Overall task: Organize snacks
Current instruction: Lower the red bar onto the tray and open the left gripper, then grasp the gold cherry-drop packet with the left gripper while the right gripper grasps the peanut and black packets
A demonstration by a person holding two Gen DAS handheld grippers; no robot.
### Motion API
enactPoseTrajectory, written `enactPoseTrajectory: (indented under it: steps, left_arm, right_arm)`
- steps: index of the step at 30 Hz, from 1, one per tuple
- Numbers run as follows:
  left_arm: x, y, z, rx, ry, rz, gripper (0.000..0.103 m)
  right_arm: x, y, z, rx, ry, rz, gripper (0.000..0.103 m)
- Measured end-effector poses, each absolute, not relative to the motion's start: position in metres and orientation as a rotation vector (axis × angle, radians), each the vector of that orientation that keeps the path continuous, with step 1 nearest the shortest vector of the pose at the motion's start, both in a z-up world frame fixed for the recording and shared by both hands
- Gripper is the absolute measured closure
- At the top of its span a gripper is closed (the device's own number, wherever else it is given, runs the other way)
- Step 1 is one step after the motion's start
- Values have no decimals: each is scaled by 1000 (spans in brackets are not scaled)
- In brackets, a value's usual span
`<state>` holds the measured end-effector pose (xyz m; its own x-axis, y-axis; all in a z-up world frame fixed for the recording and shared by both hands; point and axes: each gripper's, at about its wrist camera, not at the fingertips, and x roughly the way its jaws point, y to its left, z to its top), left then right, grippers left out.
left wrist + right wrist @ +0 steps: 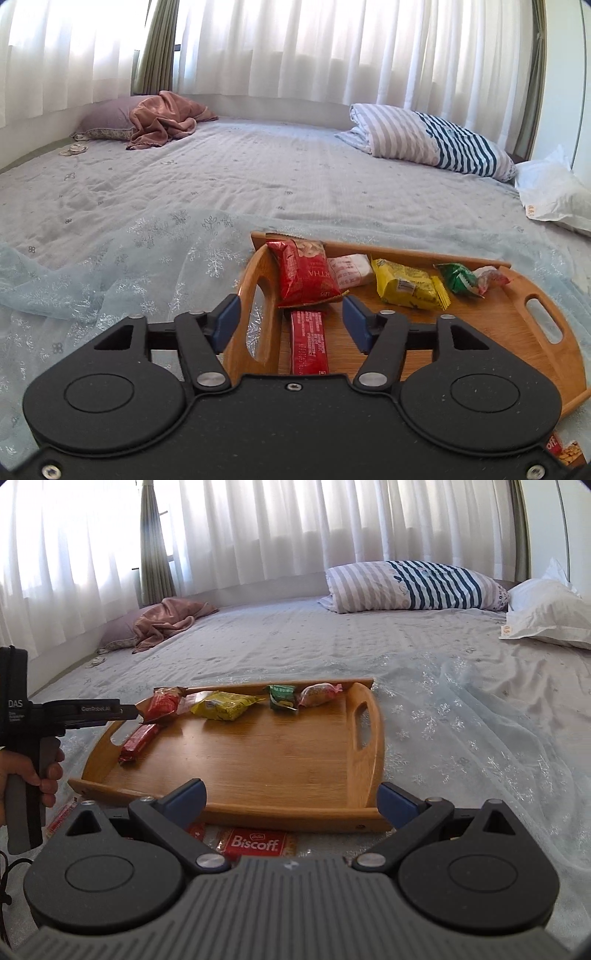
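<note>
A wooden tray [266, 753] lies on the bed and also shows in the left wrist view [491, 317]. Along its far edge lie a red nut packet [306, 273], a pale wrapped snack [349, 271], a yellow packet [406, 284], a green packet [460, 278] and a pink candy [493, 277]. A red bar [308, 341] lies near the tray's left handle. My left gripper [290, 321] is open and empty over the red bar. My right gripper [291, 799] is open and empty above the tray's near rim, with a red Biscoff packet [255, 843] on the bed beneath it.
The tray rests on a sheer snowflake cloth [461, 716] over a grey bedspread. A striped pillow [413, 585], a white pillow [550, 613] and a pink blanket [166, 622] lie at the far side. More red packets [61, 818] lie left of the Biscoff.
</note>
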<state>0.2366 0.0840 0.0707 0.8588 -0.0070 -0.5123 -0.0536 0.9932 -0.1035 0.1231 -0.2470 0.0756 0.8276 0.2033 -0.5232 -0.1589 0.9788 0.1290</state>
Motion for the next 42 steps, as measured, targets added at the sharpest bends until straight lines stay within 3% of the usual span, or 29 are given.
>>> enactPoseTrajectory:
  steps: [9,14,23,26,29,31,33,36,42]
  left_arm:
    - [198,84,88,-145,517,-1,11]
    - [162,80,96,-165,490,-45,4]
    - [103,48,90,-90,523,-125,3]
    - [86,42,84,-106,538,-139,3]
    - [71,35,78,-136,563,-176,5]
    - [64,28,73,-120,591,-163,10]
    - [61,19,67,-96,618,-145,29]
    - [61,4,56,-46,649,-136,40]
    - [68,-11,41,49,649,-52,44]
  right_arm:
    - [105,-247,63,79,606,156,0]
    - [99,-236,49,33,646,167,0]
    - [88,-217,28,-47,633,126,0]
    - [88,-221,24,-21,641,118,15]
    - [87,-225,20,-4,639,115,24]
    - [86,-226,20,-10,630,115,39]
    - [84,-227,20,-13,621,112,51]
    - [84,-228,20,-14,617,109,51]
    - [83,-232,19,0,614,112,51]
